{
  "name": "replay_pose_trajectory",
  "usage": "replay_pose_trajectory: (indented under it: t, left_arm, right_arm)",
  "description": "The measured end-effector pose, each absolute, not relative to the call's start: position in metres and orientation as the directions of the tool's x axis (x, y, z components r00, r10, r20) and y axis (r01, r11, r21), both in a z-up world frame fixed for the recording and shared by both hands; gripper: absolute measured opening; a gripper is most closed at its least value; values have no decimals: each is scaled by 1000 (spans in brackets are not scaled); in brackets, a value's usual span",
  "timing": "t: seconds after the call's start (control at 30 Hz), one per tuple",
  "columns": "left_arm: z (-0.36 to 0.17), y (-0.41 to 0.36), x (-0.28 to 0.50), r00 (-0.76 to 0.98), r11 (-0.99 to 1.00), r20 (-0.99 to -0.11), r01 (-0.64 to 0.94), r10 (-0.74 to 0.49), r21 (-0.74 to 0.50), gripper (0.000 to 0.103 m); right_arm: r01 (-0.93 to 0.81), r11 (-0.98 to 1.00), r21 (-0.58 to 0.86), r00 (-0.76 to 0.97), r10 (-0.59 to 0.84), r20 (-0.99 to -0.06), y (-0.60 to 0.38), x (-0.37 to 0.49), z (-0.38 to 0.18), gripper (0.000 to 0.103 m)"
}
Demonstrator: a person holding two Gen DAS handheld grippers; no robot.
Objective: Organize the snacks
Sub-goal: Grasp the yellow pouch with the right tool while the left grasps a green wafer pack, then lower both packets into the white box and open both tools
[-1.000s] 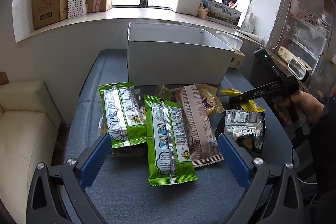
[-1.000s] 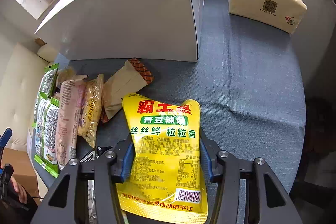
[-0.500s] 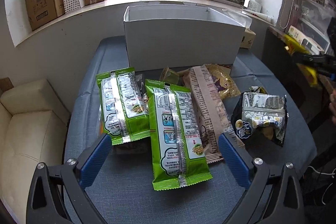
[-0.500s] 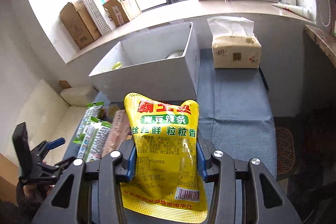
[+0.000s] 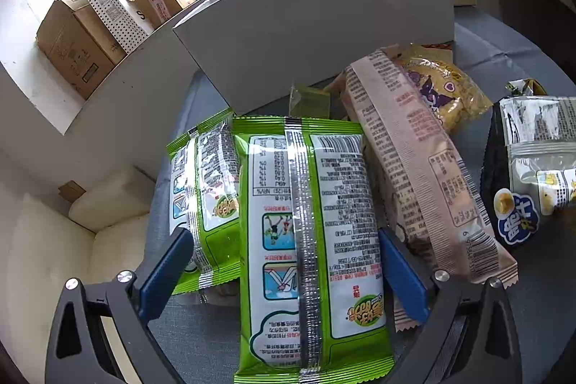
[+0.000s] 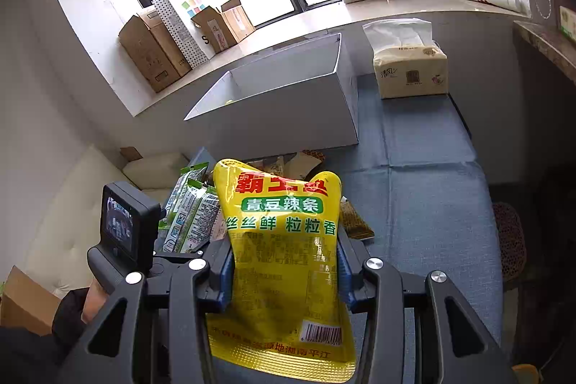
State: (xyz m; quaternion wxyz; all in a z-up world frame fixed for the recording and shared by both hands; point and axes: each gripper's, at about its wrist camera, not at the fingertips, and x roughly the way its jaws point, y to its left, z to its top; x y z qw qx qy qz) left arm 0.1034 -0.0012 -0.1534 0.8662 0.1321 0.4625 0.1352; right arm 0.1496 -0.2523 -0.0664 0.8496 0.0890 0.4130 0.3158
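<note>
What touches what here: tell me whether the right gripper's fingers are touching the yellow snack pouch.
Touching. The right wrist view shows the right gripper with both blue pads pressed against the sides of the yellow snack pouch, pinching it inward with no gap.

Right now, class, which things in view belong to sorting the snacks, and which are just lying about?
Job: yellow snack pouch in right claw; green packets; pink packet; white box.
Lying about: tissue pack; cardboard boxes.
</note>
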Motion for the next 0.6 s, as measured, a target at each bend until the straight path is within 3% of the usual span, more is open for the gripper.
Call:
replay_pose_trajectory:
  t: [0.07,0.27,0.37,0.6]
  left_arm:
    - [-152,-2,101,544,938,-771,-98,331,333,68]
    - [-138,12,88,570,976,-794,-93,214,196,63]
    - [-121,25,76,602,996,-794,-77,89,54,63]
    - [-74,52,57,675,982,-733,-65,-86,-175,63]
  right_arm:
    - [-458,787,414,455,608,-651,-252,150,-70,49]
    - [-463,778,423,451,618,-644,-251,146,-72,49]
    - [-465,778,423,446,618,-647,-248,145,-74,49]
    - [-484,758,437,429,641,-637,-233,149,-72,49]
